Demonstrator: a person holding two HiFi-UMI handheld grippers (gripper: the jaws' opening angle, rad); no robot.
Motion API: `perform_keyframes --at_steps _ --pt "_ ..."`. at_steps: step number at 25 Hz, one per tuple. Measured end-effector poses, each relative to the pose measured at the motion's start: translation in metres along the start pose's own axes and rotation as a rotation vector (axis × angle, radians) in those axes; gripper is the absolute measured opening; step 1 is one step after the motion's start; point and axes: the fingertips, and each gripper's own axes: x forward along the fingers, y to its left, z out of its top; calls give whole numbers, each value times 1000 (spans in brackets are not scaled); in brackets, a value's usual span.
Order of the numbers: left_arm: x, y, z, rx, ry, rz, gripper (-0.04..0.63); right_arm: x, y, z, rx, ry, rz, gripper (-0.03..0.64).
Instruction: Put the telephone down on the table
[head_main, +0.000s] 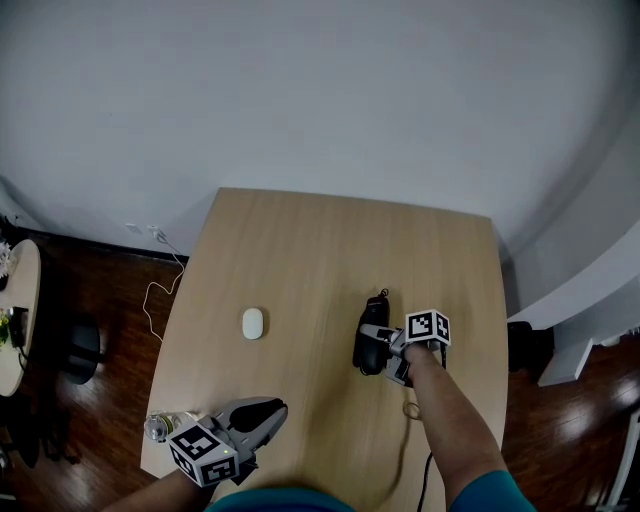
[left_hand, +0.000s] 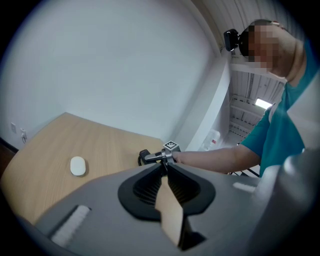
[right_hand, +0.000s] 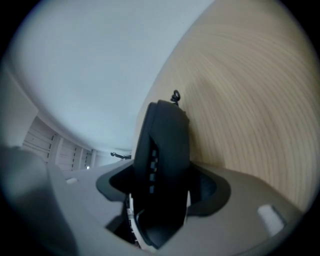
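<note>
Standing by a white wall (head_main: 320, 90) on dark floor (head_main: 110, 290), the wooden worktop (head_main: 320, 250) bears a white mouse (head_main: 253, 323). Fingers of the right gripper (head_main: 381, 352) clamp the black telephone (head_main: 369, 347); those of the left gripper (head_main: 268, 412) meet, empty.

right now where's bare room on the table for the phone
The far half of the light wooden table is bare, edge to edge. Also bare: the strip between the white oval mouse and the black telephone handset in the right tool. The near edge is crowded: left tool, clear bottle, thin cable.

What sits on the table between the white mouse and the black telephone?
Nothing: the head view shows bare tabletop between the mouse and the telephone.
</note>
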Motion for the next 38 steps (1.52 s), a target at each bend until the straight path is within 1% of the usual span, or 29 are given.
perform_keyframes --at_steps 5,7,12,16,18,21,23,27,30,33,34,38 --pt "0 -2 -3 1 8 2 46 -2 -2 3 -63 -19 -69 311" --pt "-1 -2 -5 4 14 -2 46 -6 -6 5 -90 -34 -102 291" --pt "-2 -2 -4 1 5 0 46 -20 -13 11 -175 -36 -193 328" --pt "-2 -5 -2 -2 2 1 46 -45 -21 16 -193 -82 -221 327" --pt "-3 -7 -3 2 4 3 46 -61 -20 15 -206 -116 -206 327" --pt "-8 -10 -2 7 0 3 46 -82 -2 2 -231 -163 -131 327" --pt "-12 -14 0 14 -4 0 46 -96 18 -12 -259 -196 -48 317" --pt "-21 -28 4 34 -13 -24 46 -118 72 -51 -339 -225 180 236" --pt "-35 -39 7 43 -34 -35 46 -133 110 -85 -415 -236 299 145" --pt "-52 -51 10 66 -50 -65 46 -147 144 -117 -472 -267 383 25" --pt "-60 -54 11 76 -58 -75 46 -150 155 -129 -488 -273 404 2" --pt "-96 -67 14 119 -98 -124 46 -151 192 -183 -542 -283 445 2"
